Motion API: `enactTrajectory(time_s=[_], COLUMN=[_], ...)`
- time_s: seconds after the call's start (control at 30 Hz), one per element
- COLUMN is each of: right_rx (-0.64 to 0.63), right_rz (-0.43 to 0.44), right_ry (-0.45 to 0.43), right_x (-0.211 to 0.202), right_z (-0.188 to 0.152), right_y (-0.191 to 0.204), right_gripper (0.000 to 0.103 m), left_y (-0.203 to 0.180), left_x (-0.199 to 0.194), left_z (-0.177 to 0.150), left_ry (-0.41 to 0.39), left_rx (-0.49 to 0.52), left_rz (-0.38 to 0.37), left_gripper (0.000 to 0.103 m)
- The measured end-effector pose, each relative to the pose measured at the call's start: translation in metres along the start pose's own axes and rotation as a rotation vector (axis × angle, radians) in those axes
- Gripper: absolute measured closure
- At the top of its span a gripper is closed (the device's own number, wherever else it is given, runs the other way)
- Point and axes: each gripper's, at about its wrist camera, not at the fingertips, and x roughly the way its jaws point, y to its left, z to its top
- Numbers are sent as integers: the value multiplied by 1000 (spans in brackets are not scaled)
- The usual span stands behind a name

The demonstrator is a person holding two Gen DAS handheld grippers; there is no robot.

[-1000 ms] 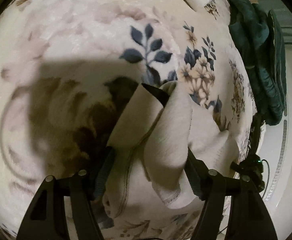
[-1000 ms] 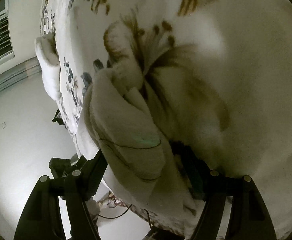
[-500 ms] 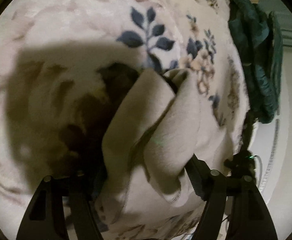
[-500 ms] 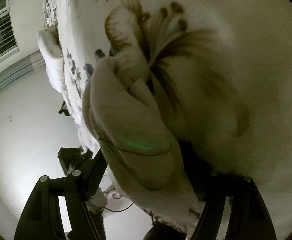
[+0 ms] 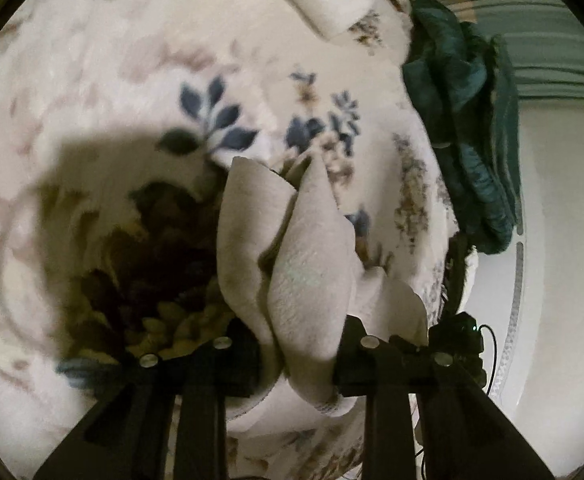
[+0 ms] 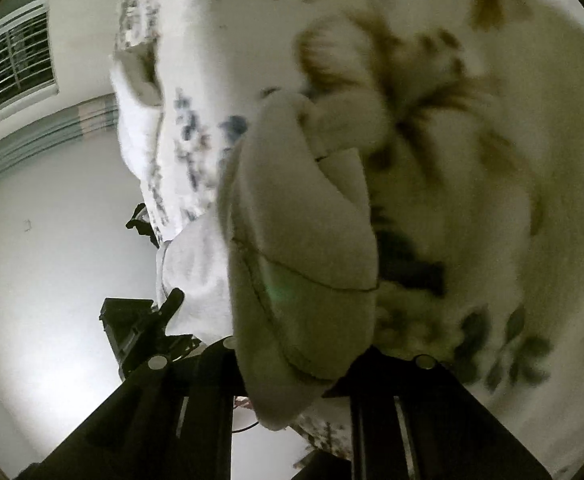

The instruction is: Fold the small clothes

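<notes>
Left tool (image 5: 298, 354) is clamped on a bunched fold of the cream garment (image 5: 292, 248); right tool (image 6: 292, 356) is clamped on the same garment (image 6: 304, 248). The garment hangs gathered between both tools above the floral blanket (image 5: 91, 80) on the bed. A dark green cloth (image 5: 464, 120) lies at the bed's far edge.

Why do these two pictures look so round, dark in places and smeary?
Both views are fisheye, so the edges bend into a black-rimmed circle. Left wrist view: a hard dark shadow falls on the floral blanket left of the pale garment, which stays fairly sharp in the left gripper. Right wrist view: motion blur smears the blanket's flowers, and the bright wall glares behind the right gripper.
</notes>
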Motion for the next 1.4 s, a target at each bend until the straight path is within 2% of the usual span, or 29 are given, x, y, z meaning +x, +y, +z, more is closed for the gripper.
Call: enactTrajectory(time_s=[0.17, 0.27, 0.43, 0.57, 0.7, 0.8, 0.9, 0.97, 1.0, 1.03, 1.1, 1.13, 1.2, 1.23, 1.27, 1.3, 1.33, 1.37, 1.4], right_rx=[-54, -101, -170, -242, -273, -270, -259, -281, -304, -311, -329, -345, -390, -410, -435, -455, -468, -482, -495], right_rz=[13, 31, 59, 43, 5, -33, -99, -166, -232, -251, -311, -343, -464, -516, -569, -645, -720, -762, -805], right_ry=[-46, -72, -123, -176, -224, -240, -233, -230, -234, -231, -229, -232, -250, -264, -280, -302, -324, -336, -350], right_x=[-6, 0, 33, 78, 111, 140, 169, 182, 188, 190, 194, 195, 196, 195, 195, 196, 198, 198, 199], right_z=[-1, 8, 44, 94, 147, 192, 238, 254, 261, 263, 269, 270, 265, 260, 254, 245, 235, 223, 213], right_y=[62, 114, 212, 301, 356, 376, 379, 380, 382, 383, 386, 389, 397, 401, 405, 410, 414, 415, 417], right_gripper=[87, 87, 87, 87, 87, 87, 87, 87, 87, 86, 75, 69, 37, 34, 32, 22, 14, 0, 0], left_y=[-16, -25, -32, -36, -35, -29, -15, -6, -2, 1, 4, 3, -5, -9, -13, -18, -19, -21, -24], left_x=[-42, -74, -120, -145, -142, -125, -96, -81, -75, -71, -68, -70, -78, -81, -85, -90, -91, -92, -95], left_z=[28, 61, 147, 235, 322, 366, 402, 416, 421, 423, 424, 423, 415, 414, 410, 403, 401, 397, 390], left_ry=[-45, -89, -160, -210, -229, -225, -209, -186, -184, -187, -188, -196, -244, -267, -292, -317, -321, -323, -332], left_rx=[25, 67, 125, 199, 284, 327, 341, 340, 340, 336, 317, 314, 344, 357, 372, 387, 393, 403, 415], left_rz=[-35, -28, -30, -12, 51, 98, 167, 223, 252, 282, 310, 327, 399, 415, 428, 451, 464, 481, 507], left_gripper=[80, 80, 80, 79, 79, 78, 77, 76, 74, 74, 72, 64, 63, 57, 44, 32, 5, 0, 0])
